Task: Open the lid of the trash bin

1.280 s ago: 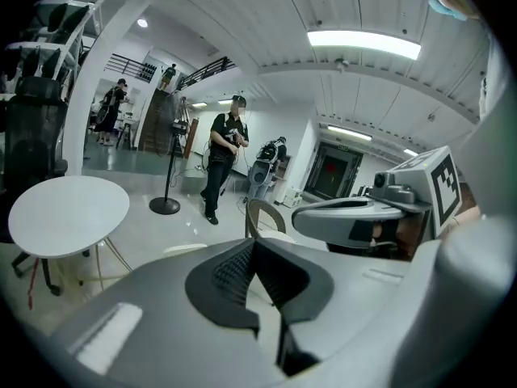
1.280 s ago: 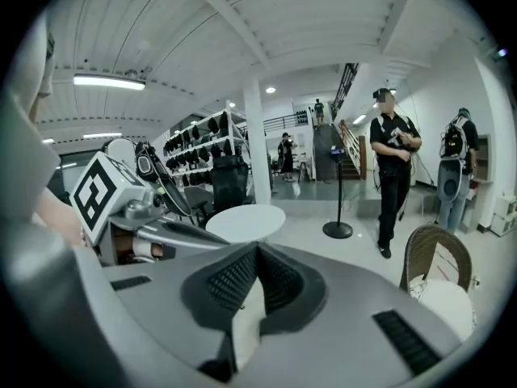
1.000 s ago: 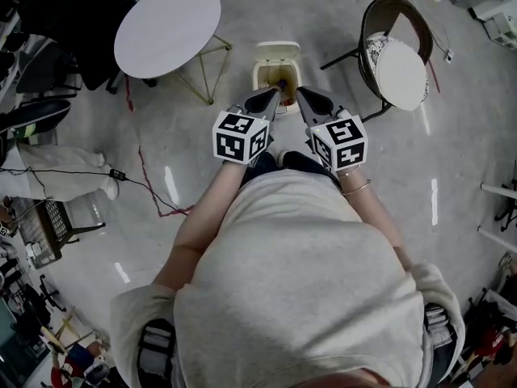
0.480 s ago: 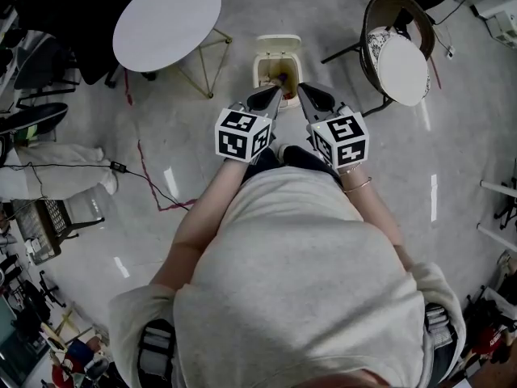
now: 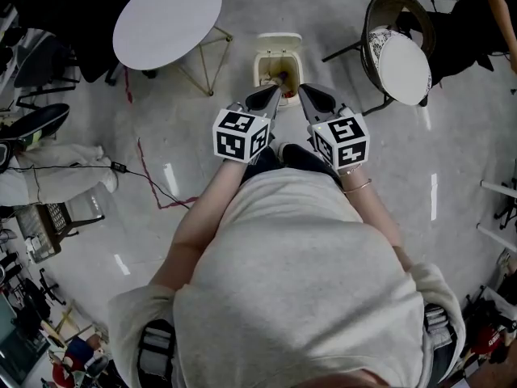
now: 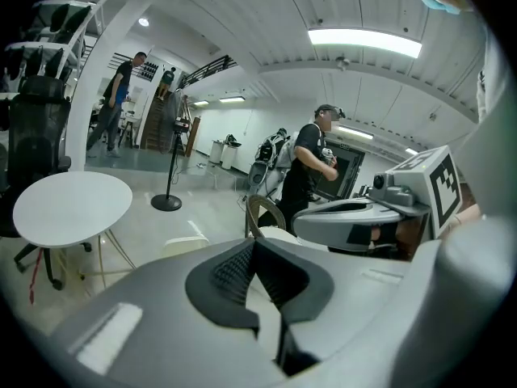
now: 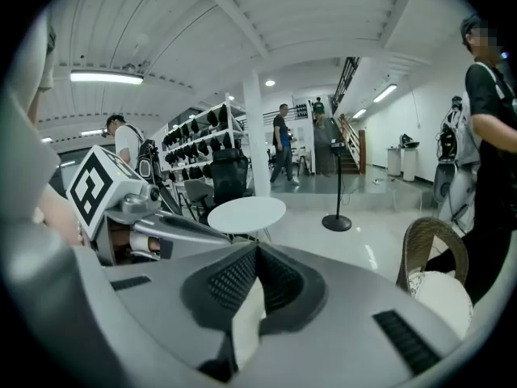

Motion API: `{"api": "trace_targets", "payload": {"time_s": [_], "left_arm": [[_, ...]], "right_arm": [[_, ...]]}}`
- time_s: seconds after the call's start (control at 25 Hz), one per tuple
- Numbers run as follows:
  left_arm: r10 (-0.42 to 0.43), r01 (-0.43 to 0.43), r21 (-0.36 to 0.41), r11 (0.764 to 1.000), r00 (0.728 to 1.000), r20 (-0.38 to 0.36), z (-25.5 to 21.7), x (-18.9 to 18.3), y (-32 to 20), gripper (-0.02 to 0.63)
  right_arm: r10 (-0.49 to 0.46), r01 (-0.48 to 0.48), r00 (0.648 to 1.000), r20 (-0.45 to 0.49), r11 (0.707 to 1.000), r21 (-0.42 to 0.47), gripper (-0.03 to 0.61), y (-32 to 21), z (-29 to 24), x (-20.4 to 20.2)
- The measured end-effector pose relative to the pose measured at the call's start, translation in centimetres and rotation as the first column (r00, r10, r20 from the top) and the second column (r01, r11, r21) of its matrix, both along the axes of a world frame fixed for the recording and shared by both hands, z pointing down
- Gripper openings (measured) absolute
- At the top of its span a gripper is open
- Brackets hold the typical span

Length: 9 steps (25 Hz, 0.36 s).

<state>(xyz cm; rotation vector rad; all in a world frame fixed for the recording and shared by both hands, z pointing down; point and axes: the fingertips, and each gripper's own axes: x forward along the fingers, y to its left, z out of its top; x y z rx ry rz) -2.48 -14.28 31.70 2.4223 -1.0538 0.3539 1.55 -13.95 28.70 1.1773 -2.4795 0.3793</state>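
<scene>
**Barely anything moves, bin lid looks up already**

Since a second ago, only a dark-clothed bystander [image 5: 464, 18] edges into the upper right corner; both grippers hang where they were. Going left to right: round white table [image 5: 167, 10] upper left, then left gripper [image 5: 265, 98], jaws pressed together on nothing, just below the trash bin [image 5: 259, 67] at top centre. Beside it sits right gripper [image 5: 313, 96], also closed and empty. Neither touches the bin. Wicker chair [image 5: 401, 65] is further right. Brown rubbish [image 5: 280, 77] shows inside, so I reckon the lid [image 5: 279, 38] is already tipped back at the far edge, though it's small. Looks like thin plastic: light, stiff, slick. If it needs lifting, hook the front lip, no squeezing.
</scene>
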Motion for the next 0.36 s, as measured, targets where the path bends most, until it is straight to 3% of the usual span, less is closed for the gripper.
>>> {"api": "trace_targets", "payload": {"time_s": [0.36], "left_arm": [[0.007, -0.008, -0.012, 1.0, 1.0, -0.004, 0.79, -0.01, 0.31, 0.006]], "right_arm": [[-0.002, 0.002, 1.0, -0.004, 1.0, -0.009, 0.006, 0.14, 0.7, -0.16]]}}
